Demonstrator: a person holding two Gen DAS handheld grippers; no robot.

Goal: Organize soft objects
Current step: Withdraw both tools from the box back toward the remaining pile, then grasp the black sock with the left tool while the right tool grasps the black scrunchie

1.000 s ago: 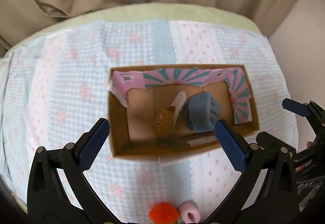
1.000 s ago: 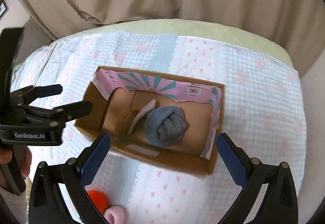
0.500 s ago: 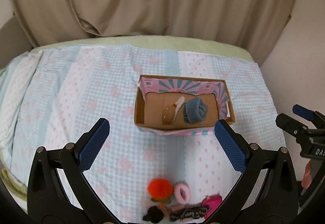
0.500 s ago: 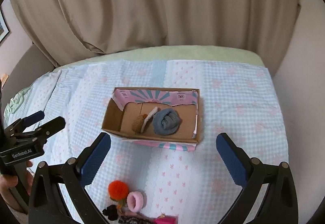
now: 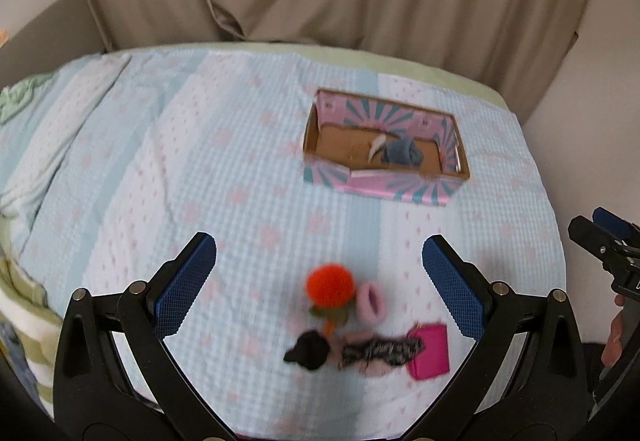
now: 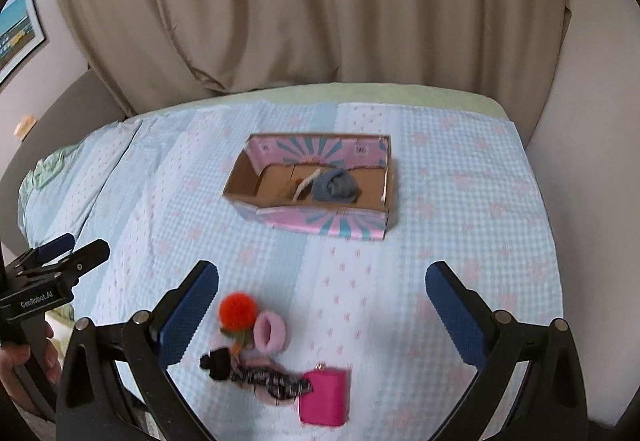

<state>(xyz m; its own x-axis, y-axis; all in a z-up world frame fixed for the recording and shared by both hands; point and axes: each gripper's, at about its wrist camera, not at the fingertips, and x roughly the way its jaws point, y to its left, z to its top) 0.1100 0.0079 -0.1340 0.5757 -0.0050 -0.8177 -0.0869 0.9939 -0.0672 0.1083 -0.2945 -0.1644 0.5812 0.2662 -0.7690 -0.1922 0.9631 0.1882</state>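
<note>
Left gripper point(image 5: 319, 281): jaws spread wide, empty; orange pompom point(image 5: 330, 284) between its fingertips.
Right gripper point(image 6: 322, 303): wide apart, empty; pompom at 9 o'clock.
Box point(image 5: 394, 188): at 12 o'clock, well apart.

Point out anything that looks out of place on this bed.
Four soft items lie loose on the blanket, outside the cardboard box: an orange pom-pom, a pink ring, a black patterned doll and a magenta pouch. Nothing looks damaged.

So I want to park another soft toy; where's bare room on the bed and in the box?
Bare quilt lies right of the box, left of it, and between it and the pompom. The box's left half is bare; its middle holds the blue roll. The near edge around the doll is crowded.
</note>
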